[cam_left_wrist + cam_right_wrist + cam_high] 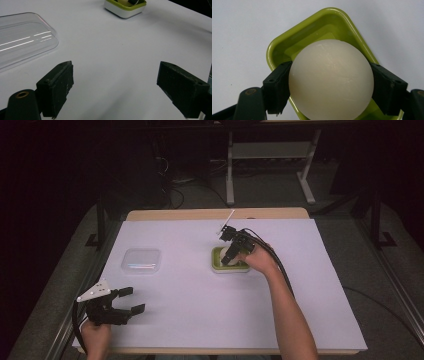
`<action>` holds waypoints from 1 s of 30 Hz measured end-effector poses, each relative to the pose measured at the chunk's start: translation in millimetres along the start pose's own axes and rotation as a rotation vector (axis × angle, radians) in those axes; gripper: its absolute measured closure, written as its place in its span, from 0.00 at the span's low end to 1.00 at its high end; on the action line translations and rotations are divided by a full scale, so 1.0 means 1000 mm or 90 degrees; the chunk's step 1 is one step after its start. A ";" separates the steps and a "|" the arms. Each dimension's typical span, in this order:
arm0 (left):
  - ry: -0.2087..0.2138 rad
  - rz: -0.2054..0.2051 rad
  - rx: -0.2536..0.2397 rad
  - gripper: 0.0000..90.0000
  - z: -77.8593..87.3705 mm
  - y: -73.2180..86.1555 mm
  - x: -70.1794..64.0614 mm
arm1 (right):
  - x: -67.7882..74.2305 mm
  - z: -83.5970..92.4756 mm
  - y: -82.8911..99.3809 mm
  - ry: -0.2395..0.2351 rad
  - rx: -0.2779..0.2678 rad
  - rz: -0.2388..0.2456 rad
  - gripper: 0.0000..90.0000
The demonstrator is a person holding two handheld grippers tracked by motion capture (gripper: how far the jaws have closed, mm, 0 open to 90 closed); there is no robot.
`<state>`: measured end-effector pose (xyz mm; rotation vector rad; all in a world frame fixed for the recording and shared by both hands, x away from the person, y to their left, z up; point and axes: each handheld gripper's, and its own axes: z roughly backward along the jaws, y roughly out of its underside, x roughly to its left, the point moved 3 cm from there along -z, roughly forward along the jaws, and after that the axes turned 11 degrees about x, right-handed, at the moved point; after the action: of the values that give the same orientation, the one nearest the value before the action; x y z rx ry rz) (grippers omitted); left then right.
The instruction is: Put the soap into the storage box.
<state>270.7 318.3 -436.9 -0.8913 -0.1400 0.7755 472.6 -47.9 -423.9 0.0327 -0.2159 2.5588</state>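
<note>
Here the right gripper (329,82) clamps a cream-white ball (331,81) directly above the green tray (322,22).

In the right gripper view both black pads press against the ball's sides, and the tray's rounded rim and inner floor show behind and below it; whether the ball touches the tray floor cannot be told. From the high view the right gripper (233,251) sits over the tray (216,265) near the middle of the white table (200,295), right of a clear plastic lid (141,260). The left gripper (131,301) rests near the table's front left corner, jaws spread wide with nothing between them, well apart from the lid (22,40).
</note>
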 end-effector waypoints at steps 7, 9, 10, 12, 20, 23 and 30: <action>0.001 0.000 -0.001 0.15 0.000 0.000 0.000 | 0.000 0.000 0.000 0.003 0.001 0.000 0.26; 0.001 0.001 -0.001 0.15 0.000 0.000 0.000 | -0.001 0.000 0.000 0.003 0.000 0.001 0.26; 0.002 0.005 -0.001 0.15 0.000 0.000 0.000 | -0.001 0.000 0.000 0.002 0.001 0.000 0.26; 0.001 0.002 0.002 0.15 0.000 0.000 0.000 | -0.001 0.000 0.000 0.003 0.000 0.000 0.26; 0.003 0.004 0.000 0.15 0.000 0.000 0.000 | -0.001 0.000 0.000 0.005 0.002 0.002 0.26; 0.003 0.005 -0.001 0.15 0.000 0.000 0.000 | -0.001 0.000 -0.001 0.005 0.000 0.002 0.26; 0.002 0.000 -0.001 0.15 0.000 0.000 0.000 | -0.001 -0.001 0.000 0.004 0.004 -0.001 0.26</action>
<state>271.0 318.5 -437.0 -0.8937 -0.1378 0.7746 473.9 -48.1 -424.7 0.0279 -0.2051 2.5583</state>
